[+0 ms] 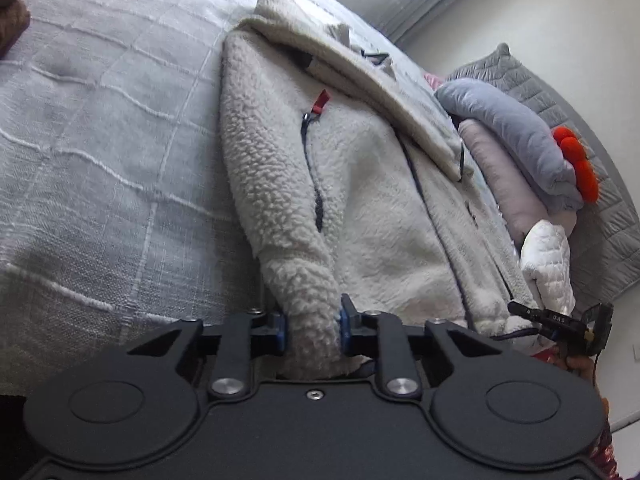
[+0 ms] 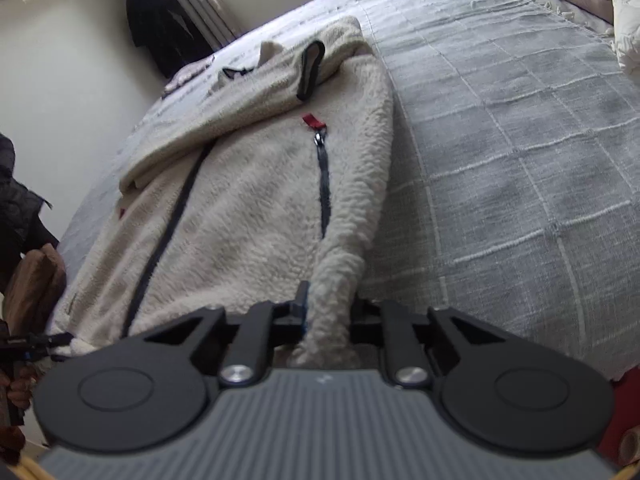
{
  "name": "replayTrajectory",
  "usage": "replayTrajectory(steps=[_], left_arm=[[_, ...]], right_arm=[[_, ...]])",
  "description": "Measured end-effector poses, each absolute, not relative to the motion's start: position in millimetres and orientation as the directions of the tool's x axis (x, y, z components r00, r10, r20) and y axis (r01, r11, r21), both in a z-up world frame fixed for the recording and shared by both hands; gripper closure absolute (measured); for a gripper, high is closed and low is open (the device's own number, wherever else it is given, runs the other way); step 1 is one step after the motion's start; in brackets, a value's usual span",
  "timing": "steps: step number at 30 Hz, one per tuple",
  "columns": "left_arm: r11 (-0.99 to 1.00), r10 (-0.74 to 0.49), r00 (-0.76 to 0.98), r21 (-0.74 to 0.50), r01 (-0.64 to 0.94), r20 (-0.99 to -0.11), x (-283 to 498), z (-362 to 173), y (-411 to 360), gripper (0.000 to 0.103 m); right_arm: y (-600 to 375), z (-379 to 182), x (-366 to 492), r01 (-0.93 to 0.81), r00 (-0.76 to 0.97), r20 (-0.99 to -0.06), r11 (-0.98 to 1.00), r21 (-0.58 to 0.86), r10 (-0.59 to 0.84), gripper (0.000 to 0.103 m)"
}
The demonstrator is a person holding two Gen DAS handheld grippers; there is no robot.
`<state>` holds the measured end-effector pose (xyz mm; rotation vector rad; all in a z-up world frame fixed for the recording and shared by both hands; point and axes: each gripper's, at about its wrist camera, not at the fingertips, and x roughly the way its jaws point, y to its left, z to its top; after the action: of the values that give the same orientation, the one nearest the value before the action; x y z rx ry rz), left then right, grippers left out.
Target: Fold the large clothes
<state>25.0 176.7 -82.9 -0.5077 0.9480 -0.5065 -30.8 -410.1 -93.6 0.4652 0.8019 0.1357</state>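
Both grippers are clamped on the near hem of a cream fleece jacket (image 1: 360,184) that lies front-up on a bed near its near edge. Seen from its own camera, the left gripper (image 1: 312,330) has its blue pads (image 1: 281,330) pressed against a bunched corner of the fleece, which fills the space between the jaws. From the right wrist camera, the right gripper (image 2: 328,320) pinches the opposite hem corner in the same way, a ridge of pile squeezed between its fingers.

Outward from the left gripper, the jacket runs away along a grey checked bedspread (image 1: 100,140), with a dark pocket zip (image 1: 314,172) and a red pull tab (image 1: 320,102) on the chest. One sleeve is folded across the upper body. Only this view shows the pile toward the right edge of the bed: a folded grey-blue garment (image 1: 516,132) with orange-red pompoms (image 1: 578,160), a pale pink one under it, a white quilted piece (image 1: 548,264) and a grey quilted cover (image 1: 592,168) behind. It also catches the right gripper from the side at the jacket's far hem corner.

Only the right wrist view shows the long dark centre zip (image 2: 168,240), dark clothing (image 2: 164,20) hanging on the wall by the window, and, at the left border, the left gripper in a hand (image 2: 16,384) at the other corner.
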Motion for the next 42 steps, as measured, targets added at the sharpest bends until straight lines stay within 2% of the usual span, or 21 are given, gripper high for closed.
replayTrajectory(steps=[6, 12, 19, 24, 26, 29, 33, 37, 40, 42], left_arm=[[0.790, -0.586, 0.596, -0.549, 0.271, -0.549, 29, -31, 170, 0.081], [0.840, -0.511, 0.716, -0.452, 0.299, -0.476, 78, 10, 154, 0.081], [0.892, -0.424, 0.800, -0.346, 0.290, -0.425, 203, 42, 122, 0.081], [0.927, -0.367, 0.828, -0.246, 0.284, -0.425, 303, 35, 89, 0.077], [0.935, -0.352, 0.823, -0.204, 0.289, -0.446, 340, 19, 80, 0.073], [0.959, -0.282, 0.800, -0.146, 0.241, -0.530, 396, -15, 68, 0.065], [0.960, -0.279, 0.762, -0.197, 0.201, -0.584, 435, -58, 76, 0.061], [0.950, -0.307, 0.758, -0.235, 0.207, -0.576, 436, -62, 77, 0.056], [0.937, -0.346, 0.735, -0.258, 0.237, -0.582, 431, -44, 82, 0.047], [0.945, -0.323, 0.745, -0.244, 0.219, -0.584, 427, -28, 90, 0.030]], right_arm=[[-403, -46, -22, -0.004, 0.762, -0.588, 0.910, 0.414, 0.271, 0.091], [-403, -1, 35, -0.012, 0.822, -0.523, 0.926, 0.377, 0.224, 0.091], [-403, 31, 158, 0.026, 0.859, -0.488, 0.939, 0.343, 0.154, 0.091], [-398, 20, 263, 0.072, 0.859, -0.502, 0.949, 0.307, 0.097, 0.091], [-400, 8, 302, 0.107, 0.842, -0.535, 0.949, 0.296, 0.072, 0.091], [-404, -18, 351, 0.179, 0.811, -0.585, 0.948, 0.265, 0.011, 0.087], [-416, -64, 387, 0.224, 0.752, -0.658, 0.925, 0.306, 0.035, 0.083], [-419, -79, 392, 0.215, 0.758, -0.650, 0.920, 0.328, 0.054, 0.081], [-424, -68, 390, 0.197, 0.741, -0.665, 0.919, 0.341, 0.088, 0.077], [-429, -52, 388, 0.164, 0.733, -0.667, 0.916, 0.366, 0.135, 0.061]])
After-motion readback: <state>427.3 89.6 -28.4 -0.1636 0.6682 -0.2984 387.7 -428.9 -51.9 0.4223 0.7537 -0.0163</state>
